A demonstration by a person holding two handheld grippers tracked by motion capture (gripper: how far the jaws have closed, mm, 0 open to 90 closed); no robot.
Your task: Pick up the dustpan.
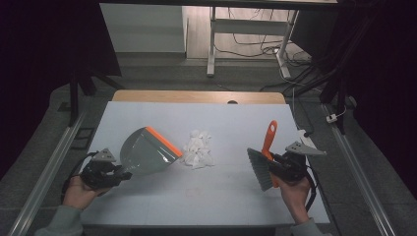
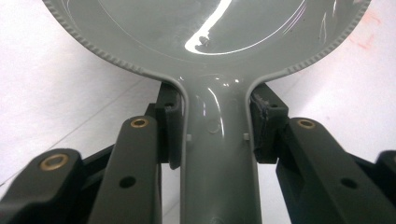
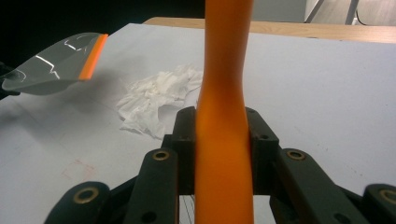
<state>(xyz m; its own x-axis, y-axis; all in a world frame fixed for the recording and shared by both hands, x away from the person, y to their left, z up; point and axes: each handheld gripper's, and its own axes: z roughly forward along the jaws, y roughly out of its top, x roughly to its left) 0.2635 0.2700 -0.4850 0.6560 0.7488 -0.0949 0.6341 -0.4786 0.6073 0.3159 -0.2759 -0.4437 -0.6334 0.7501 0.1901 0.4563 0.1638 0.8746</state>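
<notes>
Dustpan (image 1: 145, 152) pinched at its handle in the left gripper (image 1: 112, 174) jaws, left of the tissue pile (image 1: 198, 150); right gripper (image 1: 278, 167) jaws clamp the brush (image 1: 264, 160) right of it

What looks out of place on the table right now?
A heap of torn white paper scraps lies loose mid-table, between the dustpan in the left gripper and the brush in the right gripper. Faint reddish smudges mark the table sheet. Nothing looks damaged.

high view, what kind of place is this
Probably a lab or recording workspace, not a home: a white-covered table ringed by dark curtains, loose cables on the floor behind, and a bare desk frame beyond.
</notes>
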